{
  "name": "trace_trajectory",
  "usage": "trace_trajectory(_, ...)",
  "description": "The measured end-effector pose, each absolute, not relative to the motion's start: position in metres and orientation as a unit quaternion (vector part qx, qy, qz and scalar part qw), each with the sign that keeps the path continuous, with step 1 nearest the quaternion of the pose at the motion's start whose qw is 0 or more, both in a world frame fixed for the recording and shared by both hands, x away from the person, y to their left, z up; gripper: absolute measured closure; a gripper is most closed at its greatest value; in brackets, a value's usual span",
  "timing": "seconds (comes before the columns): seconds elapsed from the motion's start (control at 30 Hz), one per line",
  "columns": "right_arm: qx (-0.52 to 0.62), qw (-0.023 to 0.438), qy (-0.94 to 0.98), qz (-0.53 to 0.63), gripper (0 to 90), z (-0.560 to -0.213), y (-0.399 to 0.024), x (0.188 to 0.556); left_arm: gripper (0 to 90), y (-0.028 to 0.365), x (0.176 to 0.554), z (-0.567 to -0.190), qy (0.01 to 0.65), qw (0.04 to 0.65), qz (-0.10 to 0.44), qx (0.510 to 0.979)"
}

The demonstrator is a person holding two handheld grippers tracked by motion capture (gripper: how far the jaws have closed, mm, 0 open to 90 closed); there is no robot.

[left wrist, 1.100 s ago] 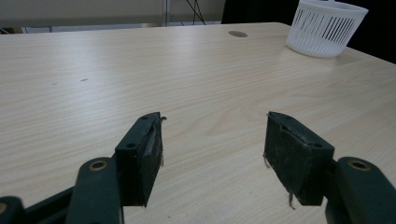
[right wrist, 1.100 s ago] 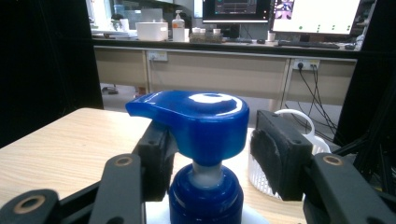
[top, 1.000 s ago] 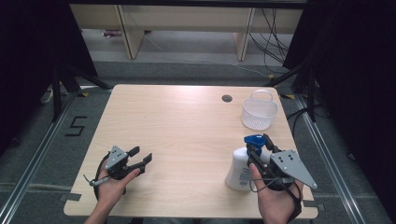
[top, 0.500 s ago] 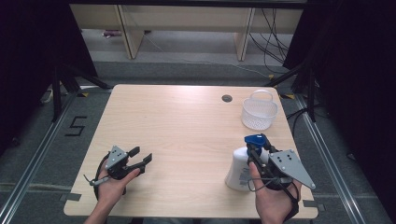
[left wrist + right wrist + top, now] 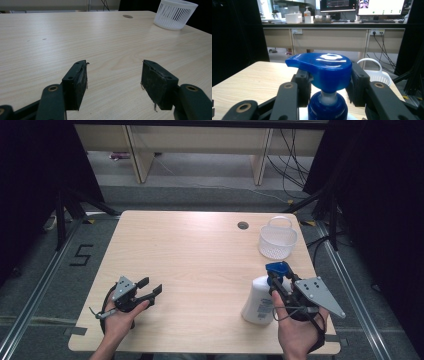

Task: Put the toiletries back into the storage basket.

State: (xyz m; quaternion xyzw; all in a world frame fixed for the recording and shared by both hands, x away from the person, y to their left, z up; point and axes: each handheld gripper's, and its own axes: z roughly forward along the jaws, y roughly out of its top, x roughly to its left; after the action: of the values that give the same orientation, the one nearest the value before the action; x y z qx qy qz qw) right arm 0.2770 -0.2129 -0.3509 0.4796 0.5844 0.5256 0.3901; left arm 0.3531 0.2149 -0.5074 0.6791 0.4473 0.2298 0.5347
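Left gripper near-left on light wooden worktop, fingers spread, nothing between, likely waiting. Near right: white plastic pump bottle with blue dispenser head upright; right gripper fingers, just closing, clamp its head, likely for lifting. Far right: white slotted plastic basket.

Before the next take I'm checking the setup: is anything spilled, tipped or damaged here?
Nothing stands out. The pump bottle stands upright on the table, its blue pump head between the right hand-held gripper's jaws. The white basket sits upright. No spill shows.

Bottle body cut off below; label unreadable.
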Motion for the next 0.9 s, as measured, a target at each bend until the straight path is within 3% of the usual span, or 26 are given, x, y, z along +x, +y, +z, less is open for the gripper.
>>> trace_trajectory(0.1,0.487,0.379,0.584,0.527,60.3,-0.349,-0.217,0.279,36.8,0.215,0.353,-0.508,0.448,0.533,0.229,0.681)
trace_trajectory(0.9,0.467,0.42,0.558,0.542,60.4,-0.305,-0.238,0.297,37.0,0.216,0.354,-0.509,0.449,0.535,0.23,0.678)
